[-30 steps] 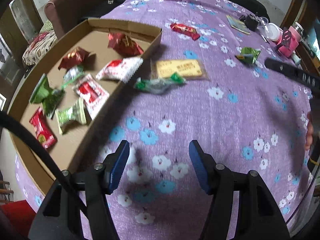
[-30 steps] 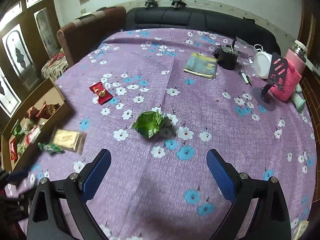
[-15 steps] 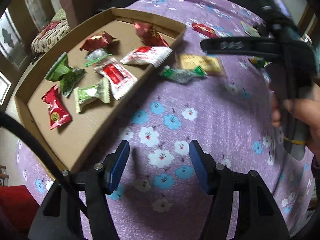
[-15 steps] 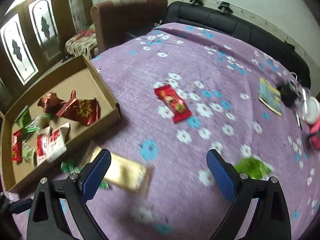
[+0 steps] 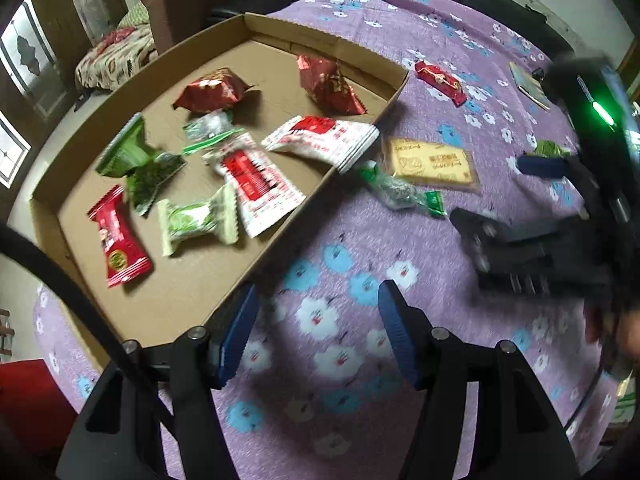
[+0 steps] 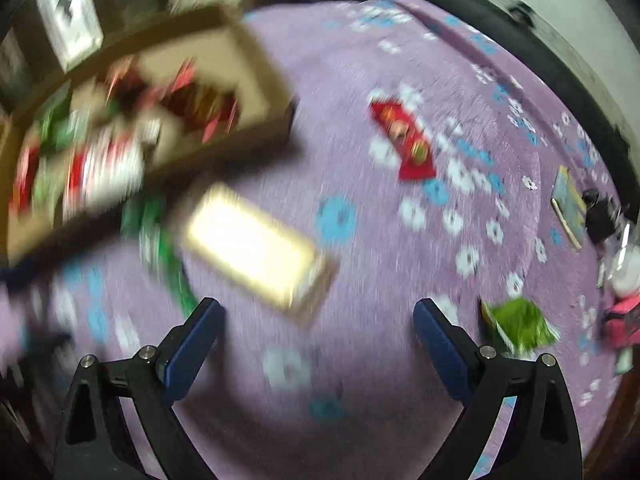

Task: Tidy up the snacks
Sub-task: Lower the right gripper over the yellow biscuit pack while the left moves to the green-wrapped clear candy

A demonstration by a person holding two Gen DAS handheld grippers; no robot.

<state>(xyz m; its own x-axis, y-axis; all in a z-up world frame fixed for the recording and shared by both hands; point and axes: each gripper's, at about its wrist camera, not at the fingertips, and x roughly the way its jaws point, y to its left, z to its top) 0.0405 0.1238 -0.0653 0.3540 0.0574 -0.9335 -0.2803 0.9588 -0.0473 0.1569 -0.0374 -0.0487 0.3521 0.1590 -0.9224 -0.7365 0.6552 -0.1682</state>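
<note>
My left gripper (image 5: 318, 332) and right gripper (image 6: 316, 338) both hang released, nothing between them. The yellow snack packet (image 6: 256, 256) lies on the desk (image 6: 360, 360) just beside the cardboard box (image 5: 352, 136) of snacks.

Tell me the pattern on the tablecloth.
Purple tablecloth with white and blue flowers, clearest in the left wrist view.

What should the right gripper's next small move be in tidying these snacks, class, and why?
Probably lower the open, empty right gripper over the yellow biscuit packet just ahead of it. That packet lies on the purple cloth outside the cardboard tray, where the other snacks already lie.
</note>
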